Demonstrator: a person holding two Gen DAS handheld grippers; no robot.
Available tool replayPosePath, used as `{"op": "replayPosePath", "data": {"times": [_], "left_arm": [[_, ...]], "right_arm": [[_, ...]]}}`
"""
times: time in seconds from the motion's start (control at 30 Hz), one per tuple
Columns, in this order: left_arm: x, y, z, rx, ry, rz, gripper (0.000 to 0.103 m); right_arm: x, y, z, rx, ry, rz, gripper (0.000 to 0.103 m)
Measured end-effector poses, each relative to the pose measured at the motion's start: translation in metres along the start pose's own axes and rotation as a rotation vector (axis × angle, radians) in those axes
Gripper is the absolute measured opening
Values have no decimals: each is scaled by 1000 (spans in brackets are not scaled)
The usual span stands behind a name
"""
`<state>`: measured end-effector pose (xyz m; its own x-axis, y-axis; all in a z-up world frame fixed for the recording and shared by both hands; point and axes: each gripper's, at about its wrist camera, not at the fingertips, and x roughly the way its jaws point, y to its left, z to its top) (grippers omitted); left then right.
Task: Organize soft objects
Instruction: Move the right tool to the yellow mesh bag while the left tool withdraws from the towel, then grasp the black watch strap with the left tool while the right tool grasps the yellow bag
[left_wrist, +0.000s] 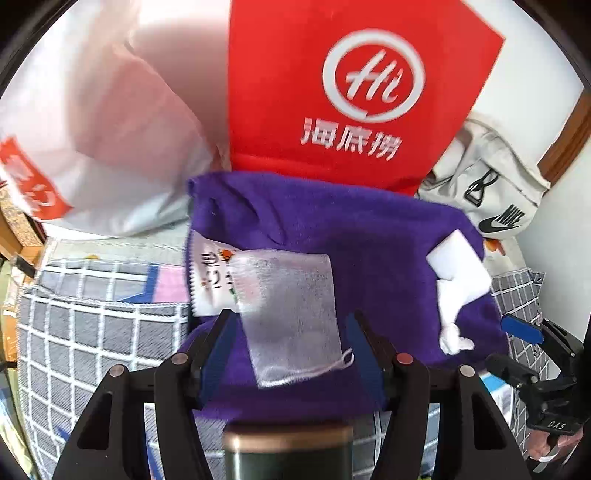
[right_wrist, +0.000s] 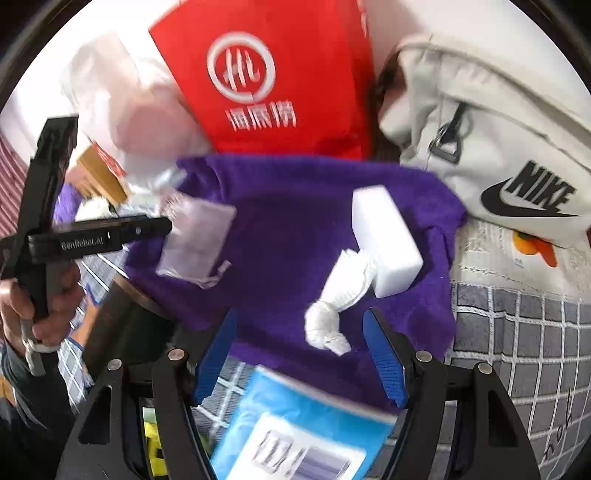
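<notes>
Hovering low in its frame, the left gripper gapes wide around a mesh pouch, gripping nothing; the right gripper, equally wide and empty, flanks a twisted white cloth. Both lie mid-frame on the purple towel. Pickup seems imminent: descend, then close. Behind, a white sponge and red bag.
</notes>
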<state>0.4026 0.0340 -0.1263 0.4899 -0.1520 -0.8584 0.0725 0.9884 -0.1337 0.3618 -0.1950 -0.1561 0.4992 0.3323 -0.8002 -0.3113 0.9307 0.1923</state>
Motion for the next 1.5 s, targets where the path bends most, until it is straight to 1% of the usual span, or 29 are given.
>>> {"op": "replayPosePath", "data": {"times": [0.1, 0.2, 0.27, 0.4, 0.53, 0.67, 0.77, 0.87, 0.9, 0.97, 1.0, 1.03, 1.1, 1.17, 1.27, 1.3, 1.33, 1.37, 1.43, 1.5], "left_arm": [[-22, 1, -11, -11, -35, 3, 60], [-39, 4, -23, -32, -49, -34, 60], [-50, 4, -33, -41, -60, -36, 60], [-69, 7, -57, -29, -87, -20, 60], [-82, 15, -82, -41, -97, -34, 60], [-90, 26, -112, -55, -96, -33, 60], [-94, 38, -135, -59, -105, -31, 60], [-92, 48, -153, -59, -101, 11, 60], [-92, 50, -157, -60, -101, 23, 60], [-91, 56, -167, -67, -101, 24, 60], [-91, 58, -171, -73, -103, 17, 60], [-91, 60, -174, -81, -101, 12, 60], [-90, 63, -182, -94, -98, 5, 60], [-90, 66, -188, -100, -96, 4, 60], [-89, 70, -193, -108, -93, -2, 60], [-89, 71, -195, -111, -91, -6, 60], [-90, 73, -196, -113, -91, -6, 60], [-91, 74, -198, -114, -94, -5, 60], [-94, 76, -202, -112, -97, -5, 60], [-98, 76, -205, -115, -101, -9, 60]], "right_arm": [[-25, 5, -11, -11, -63, -19, 70], [-44, 16, -27, -35, -90, -28, 70], [-59, 24, -43, -60, -97, -33, 70], [-76, 44, -69, -95, -89, -11, 70], [-83, 65, -91, -119, -75, -4, 70], [-79, 89, -113, -148, -33, 6, 60], [-75, 108, -131, -182, -22, -16, 59], [-68, 122, -144, -212, -6, -34, 53], [-64, 126, -148, -221, 4, -38, 53], [-56, 132, -154, -237, 26, -54, 51], [-52, 135, -157, -248, 39, -71, 47], [-49, 137, -159, -259, 49, -89, 45], [-42, 141, -163, -279, 62, -156, 44], [-36, 145, -167, -303, 67, -188, 44], [-21, 151, -170, -343, 102, -267, 44], [-18, 152, -171, -353, 105, -276, 28], [-19, 153, -171, -353, 98, -260, 20], [-22, 153, -170, -337, 86, -240, 19], [-38, 152, -166, -317, 39, -238, 18], [-56, 149, -161, -282, -17, -199, 18]]}}
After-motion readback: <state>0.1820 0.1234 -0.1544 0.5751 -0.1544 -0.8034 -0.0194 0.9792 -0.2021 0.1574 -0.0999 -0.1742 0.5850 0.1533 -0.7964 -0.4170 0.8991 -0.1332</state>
